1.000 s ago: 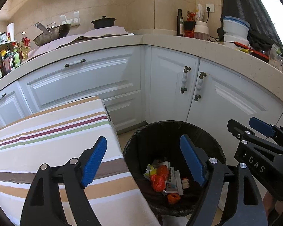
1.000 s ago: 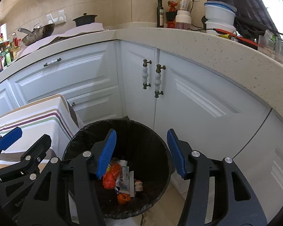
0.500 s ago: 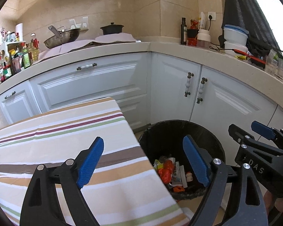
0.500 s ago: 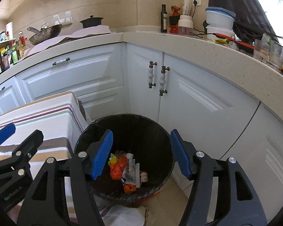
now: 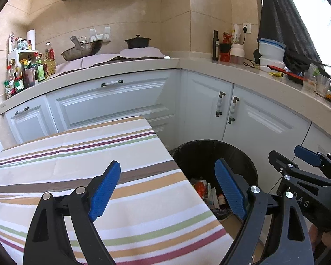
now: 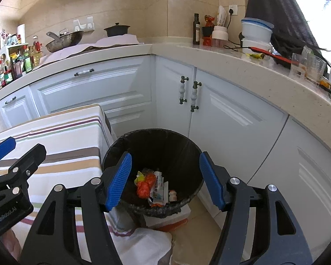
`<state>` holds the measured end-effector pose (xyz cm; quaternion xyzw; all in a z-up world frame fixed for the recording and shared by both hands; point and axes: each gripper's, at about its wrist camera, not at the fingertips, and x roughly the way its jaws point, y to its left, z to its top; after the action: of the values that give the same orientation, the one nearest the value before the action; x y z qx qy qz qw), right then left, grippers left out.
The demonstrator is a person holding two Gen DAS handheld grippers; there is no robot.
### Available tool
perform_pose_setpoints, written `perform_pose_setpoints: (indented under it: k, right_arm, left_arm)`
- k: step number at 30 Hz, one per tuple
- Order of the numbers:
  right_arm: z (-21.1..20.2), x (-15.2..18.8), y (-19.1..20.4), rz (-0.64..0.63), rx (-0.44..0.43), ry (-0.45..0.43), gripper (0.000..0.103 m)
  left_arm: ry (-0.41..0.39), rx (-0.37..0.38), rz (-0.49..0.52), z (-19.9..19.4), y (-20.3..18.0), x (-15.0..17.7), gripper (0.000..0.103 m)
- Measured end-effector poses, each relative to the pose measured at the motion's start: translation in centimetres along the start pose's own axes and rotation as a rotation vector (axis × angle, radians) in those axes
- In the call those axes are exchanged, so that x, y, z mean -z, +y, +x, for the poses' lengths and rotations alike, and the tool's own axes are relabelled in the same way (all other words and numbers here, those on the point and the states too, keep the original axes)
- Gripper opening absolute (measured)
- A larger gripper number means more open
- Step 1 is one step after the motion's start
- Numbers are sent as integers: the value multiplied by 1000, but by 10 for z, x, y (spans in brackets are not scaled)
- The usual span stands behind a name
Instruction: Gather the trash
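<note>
A black-lined trash bin (image 6: 183, 142) stands on the floor by the white corner cabinets, with orange and white trash (image 6: 154, 185) at its bottom. It also shows in the left wrist view (image 5: 236, 152). My right gripper (image 6: 165, 181) is open and empty, held above the bin. My left gripper (image 5: 167, 190) is open and empty, above the right edge of the striped tablecloth (image 5: 77, 154), left of the bin. Each gripper shows in the other's view: the right one (image 5: 306, 165) and the left one (image 6: 8, 154).
White cabinets (image 6: 231, 114) curve around the bin under a beige counter (image 6: 242, 66) with a wok (image 5: 81, 52), a pot, bottles and containers. The striped table (image 6: 55, 137) stands directly left of the bin. A white cloth (image 6: 143, 240) hangs below it.
Both grippers have risen and pulled back from the bin. The left gripper has moved left, over the striped table. Both stay open and empty.
</note>
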<state>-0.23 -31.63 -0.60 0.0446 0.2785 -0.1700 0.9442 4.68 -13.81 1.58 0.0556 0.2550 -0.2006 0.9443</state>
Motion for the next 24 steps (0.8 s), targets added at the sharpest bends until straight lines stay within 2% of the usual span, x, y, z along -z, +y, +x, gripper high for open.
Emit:
perform_pose_setpoints:
  k: [11, 24]
  right_arm:
    - [-28, 5, 0, 4, 13, -33, 63]
    - [-32, 4, -1, 7, 25, -45, 63]
  left_arm:
    - [-18, -5, -20, -17, 11, 5, 85]
    - [-19, -8, -31, -20, 16, 8, 85]
